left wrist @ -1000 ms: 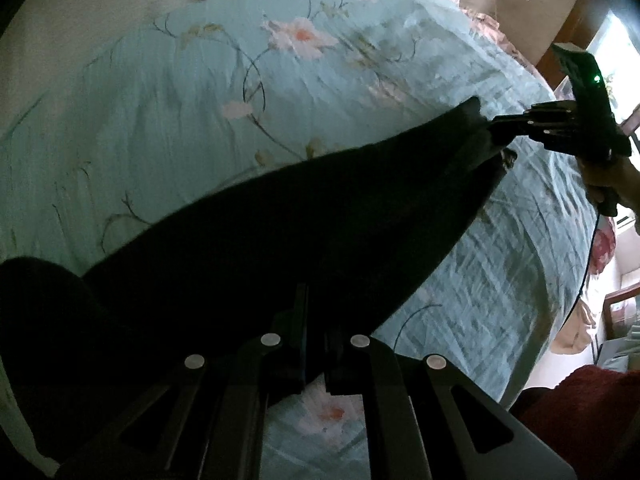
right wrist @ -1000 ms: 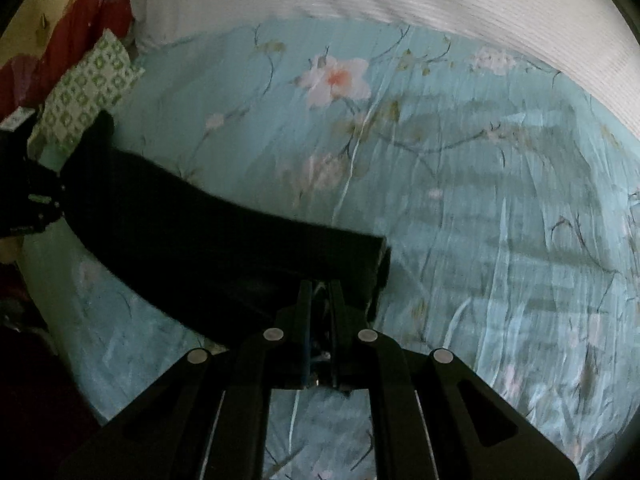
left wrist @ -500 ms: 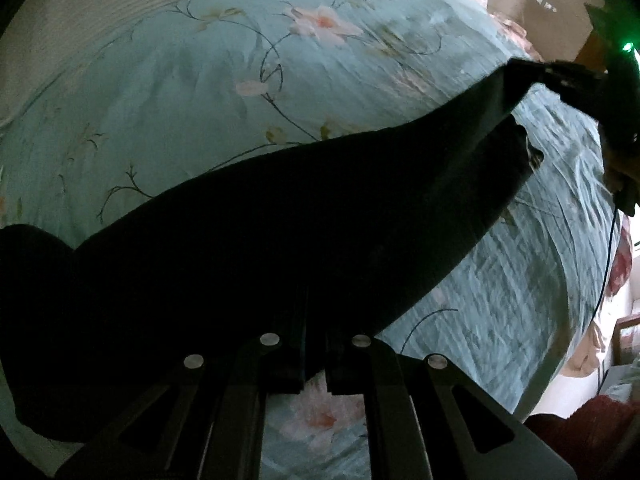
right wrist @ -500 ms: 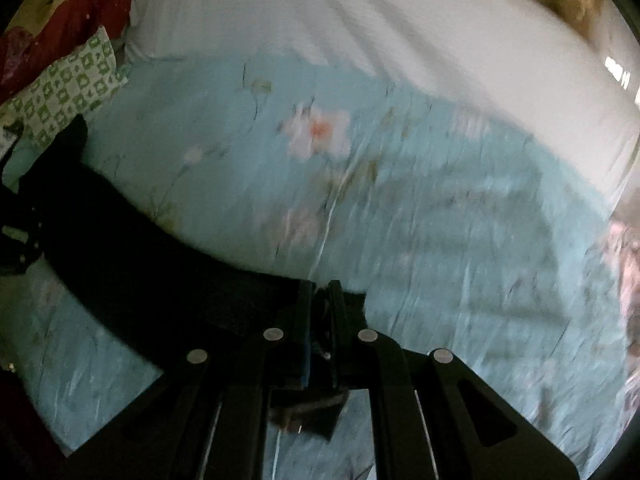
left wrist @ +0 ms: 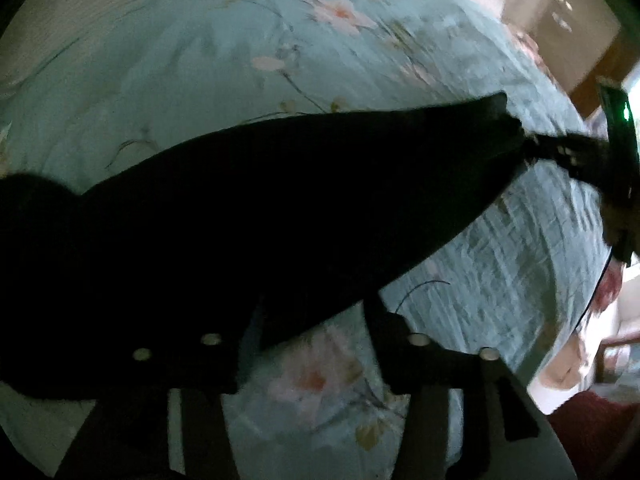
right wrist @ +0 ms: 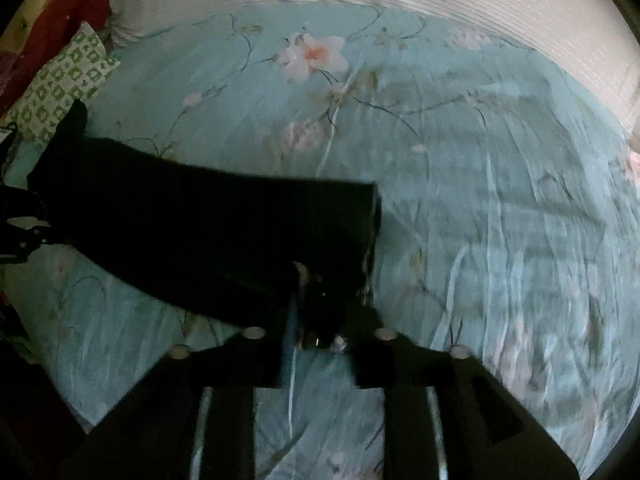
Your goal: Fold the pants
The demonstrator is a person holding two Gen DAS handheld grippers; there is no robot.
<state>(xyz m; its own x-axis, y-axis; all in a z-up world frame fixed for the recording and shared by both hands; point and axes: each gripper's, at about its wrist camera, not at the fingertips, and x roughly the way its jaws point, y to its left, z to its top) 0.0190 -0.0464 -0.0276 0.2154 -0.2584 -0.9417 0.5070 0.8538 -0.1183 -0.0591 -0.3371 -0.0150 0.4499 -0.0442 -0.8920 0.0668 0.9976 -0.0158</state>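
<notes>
Black pants (left wrist: 260, 216) lie as a long dark band across the floral bedsheet (left wrist: 240, 64), running left to right, already doubled leg on leg by the look of it.

Left end: left gripper (left wrist: 312, 344) points steeply down over the near edge of the pants, jaws opening. In its own view the fingers stand well apart, sheet and a pink flower visible between them, cloth edge only at the left finger. No pinch, so it reads as let go. That end looks laid on the sheet.

Middle: fabric fairly flat, too dark to make out creases. Green-patterned pillow (right wrist: 64, 84) and red cloth (right wrist: 60, 12) sit at the far left, clear of the pants.

Right end: right gripper (right wrist: 320, 320), jaws opening too, gap narrower. A dark bit of the pants' squared-off end is between the fingers in its own view; blurred, but the pads don't seem to press on it. From the left wrist view the right gripper sits just at the tapered far-right tip of the pants.

Step, my guess: release after laying the pants out lengthwise. Next move likely needs both grippers clear of the cloth, then a re-grip on one end to carry it over to the other end, keeping edges lined up so the fold isn't skewed.
</notes>
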